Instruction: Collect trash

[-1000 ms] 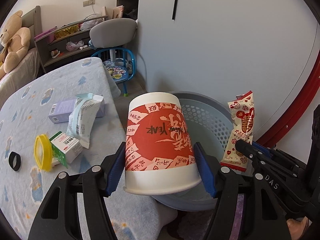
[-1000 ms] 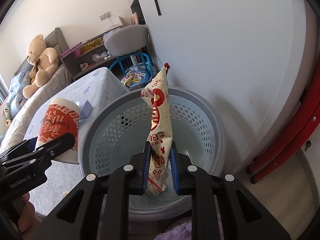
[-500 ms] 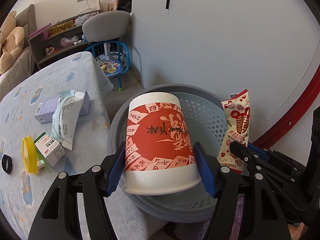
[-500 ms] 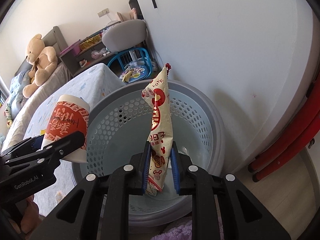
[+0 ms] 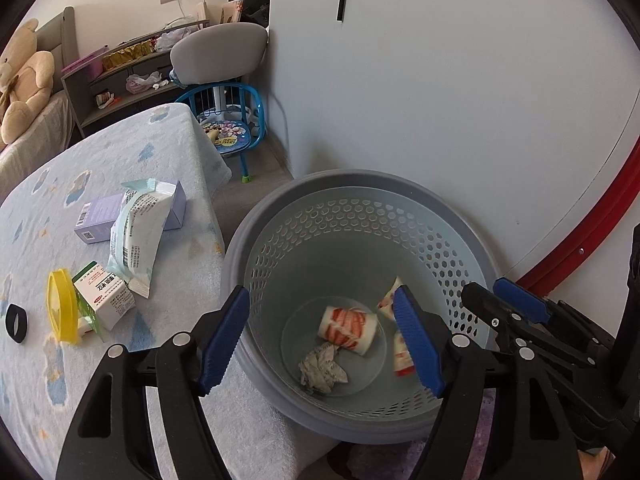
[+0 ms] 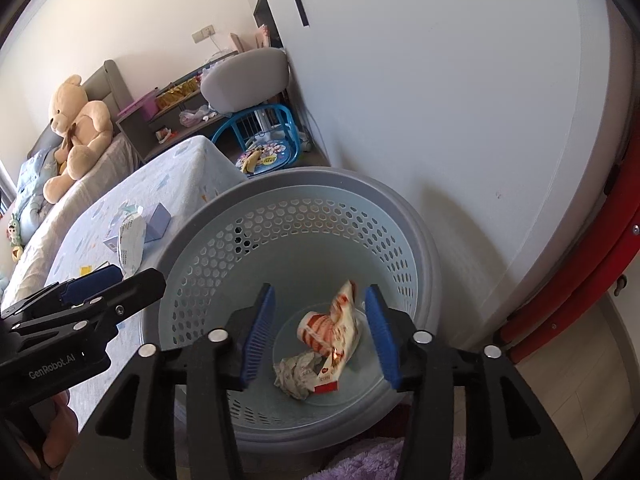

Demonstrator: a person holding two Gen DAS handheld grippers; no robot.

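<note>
- My left gripper (image 5: 322, 338) hangs over the grey basket (image 5: 256, 216), jaws just opened wider, nothing between them
- My right gripper (image 6: 320, 330) also over the basket, jaws just opened, released and empty
- Red paper cup (image 5: 347, 327) lies on its side on the basket floor, touching a crumpled paper (image 5: 322, 368)
- Snack wrapper (image 6: 342, 334) lies against the cup
- Tissue pack (image 5: 138, 232), purple box (image 5: 98, 218), small carton (image 5: 105, 295) and yellow lid (image 5: 62, 306) sit on the bed (image 5: 120, 152)

White lettering "GenRobot.AI" on the black body of the left gripper (image 6: 138, 284), small print on the table's boxes and wrappers too blurred to read
</note>
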